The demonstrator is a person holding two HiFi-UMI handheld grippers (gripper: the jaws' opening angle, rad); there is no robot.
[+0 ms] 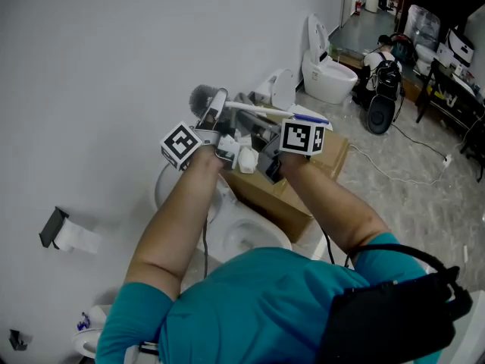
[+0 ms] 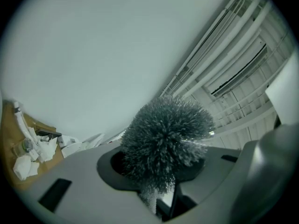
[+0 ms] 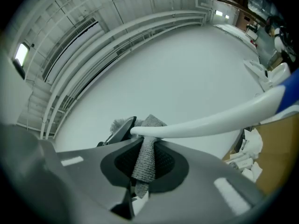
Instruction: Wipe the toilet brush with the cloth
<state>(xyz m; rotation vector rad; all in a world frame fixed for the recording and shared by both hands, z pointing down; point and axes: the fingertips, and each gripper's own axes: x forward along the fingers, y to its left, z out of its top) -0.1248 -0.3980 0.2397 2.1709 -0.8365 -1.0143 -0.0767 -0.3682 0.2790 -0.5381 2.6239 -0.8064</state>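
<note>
Wiping under way.
Left gripper (image 2: 161, 183) clamps the brush (image 2: 166, 134) neck; right gripper (image 3: 145, 174) pinches the cloth (image 3: 144, 155) against the handle (image 3: 210, 120); most length likely remains.

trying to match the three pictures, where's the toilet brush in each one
Head view: toilet brush just above centre, bristles leftward.
Left gripper view: its bristle head fills lower centre.
Right gripper view: its white handle crosses centre to right, in front of the cloth.
Shared landmark: cardboard box.

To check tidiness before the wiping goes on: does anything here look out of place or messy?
Yes: crumpled white papers lie scattered on the brown cardboard box, like loose litter rather than things put away.
</note>
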